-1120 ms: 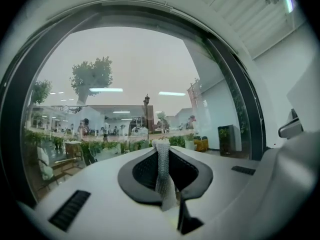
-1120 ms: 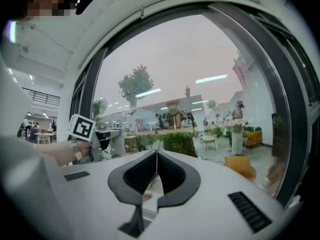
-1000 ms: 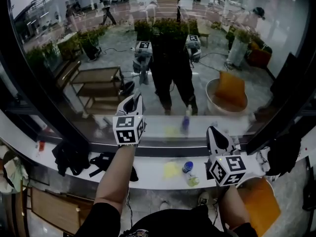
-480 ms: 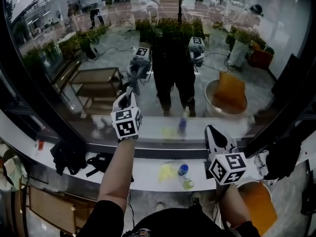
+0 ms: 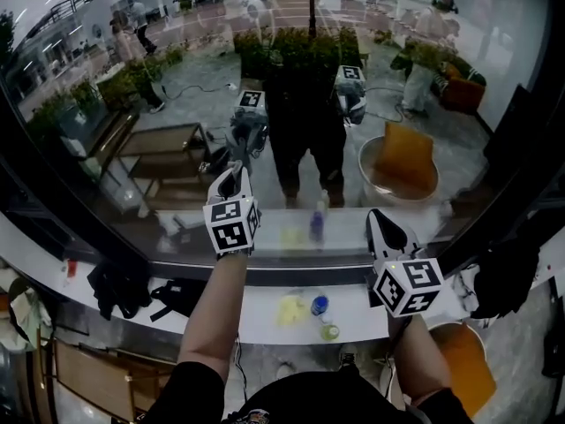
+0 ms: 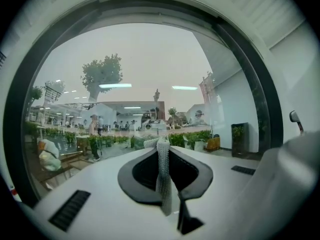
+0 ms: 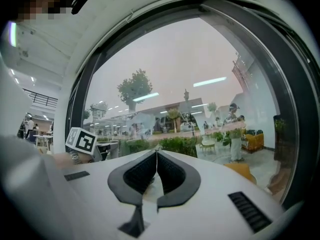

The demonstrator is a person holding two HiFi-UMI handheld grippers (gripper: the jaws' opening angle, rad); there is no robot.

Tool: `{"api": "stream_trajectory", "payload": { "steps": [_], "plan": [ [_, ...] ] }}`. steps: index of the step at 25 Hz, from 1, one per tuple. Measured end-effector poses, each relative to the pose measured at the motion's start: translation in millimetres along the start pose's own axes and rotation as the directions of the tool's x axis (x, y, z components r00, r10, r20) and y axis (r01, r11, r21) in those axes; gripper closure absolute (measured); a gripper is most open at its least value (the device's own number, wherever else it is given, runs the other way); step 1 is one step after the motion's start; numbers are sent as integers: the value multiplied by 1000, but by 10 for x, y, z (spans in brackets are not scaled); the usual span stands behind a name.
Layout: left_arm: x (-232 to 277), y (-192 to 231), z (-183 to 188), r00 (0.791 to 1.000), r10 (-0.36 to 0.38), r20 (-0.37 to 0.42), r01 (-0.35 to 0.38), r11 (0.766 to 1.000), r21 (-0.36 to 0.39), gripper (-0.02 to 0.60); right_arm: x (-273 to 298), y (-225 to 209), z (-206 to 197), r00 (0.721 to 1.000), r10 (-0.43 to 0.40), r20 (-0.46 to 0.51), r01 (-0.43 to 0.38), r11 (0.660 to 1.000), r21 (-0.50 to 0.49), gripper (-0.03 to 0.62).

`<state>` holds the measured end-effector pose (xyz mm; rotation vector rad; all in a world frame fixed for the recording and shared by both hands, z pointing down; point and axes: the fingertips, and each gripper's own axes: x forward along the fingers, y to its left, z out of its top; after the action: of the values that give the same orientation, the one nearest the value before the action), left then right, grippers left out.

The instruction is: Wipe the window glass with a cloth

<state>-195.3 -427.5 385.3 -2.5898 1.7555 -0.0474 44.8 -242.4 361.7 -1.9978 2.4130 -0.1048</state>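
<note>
The left tool (image 5: 237, 180) is closed on the cloth (image 6: 163, 175). In the left gripper view the cloth is a narrow pale grey strip with a knit texture. It stands upright between the two jaws and rises a little above their tips. My left forearm is stretched forward, and the left tool is raised in front of the lower part of the window glass (image 5: 168, 78), left of its middle. The jaws point at the pane. I cannot tell whether the cloth touches the pane.

The right tool (image 5: 382, 225) is closed and empty. In the right gripper view its jaws meet at the tips with nothing held between them. It is lower than the left tool, just above the sill (image 5: 265, 321), toward the sill's right end.

The window glass fills the upper part of the head view inside a dark frame (image 5: 53, 210). It reflects both tools and my legs.

The white sill runs below the frame from left to right. Near its middle, between the two tools, lie a yellow object (image 5: 290, 308) and a bottle (image 5: 320, 306) with a blue cap, just beside each other. Black bags (image 5: 119, 285) lie toward the sill's left end, well apart from the bottle.
</note>
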Motion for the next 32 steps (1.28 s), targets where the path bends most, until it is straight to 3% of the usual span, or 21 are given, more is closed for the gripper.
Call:
{"api": "stream_trajectory", "payload": {
  "steps": [5, 32],
  "plan": [
    [66, -602, -63, 999, -45, -12, 45, 999, 9, 548, 9, -541, -33, 1000, -26, 9, 26, 999, 25, 565],
    [373, -2635, 109, 962, -272, 8, 272, 962, 35, 549, 125, -2277, -96, 991, -133, -27, 135, 988, 74, 565]
  ]
}}
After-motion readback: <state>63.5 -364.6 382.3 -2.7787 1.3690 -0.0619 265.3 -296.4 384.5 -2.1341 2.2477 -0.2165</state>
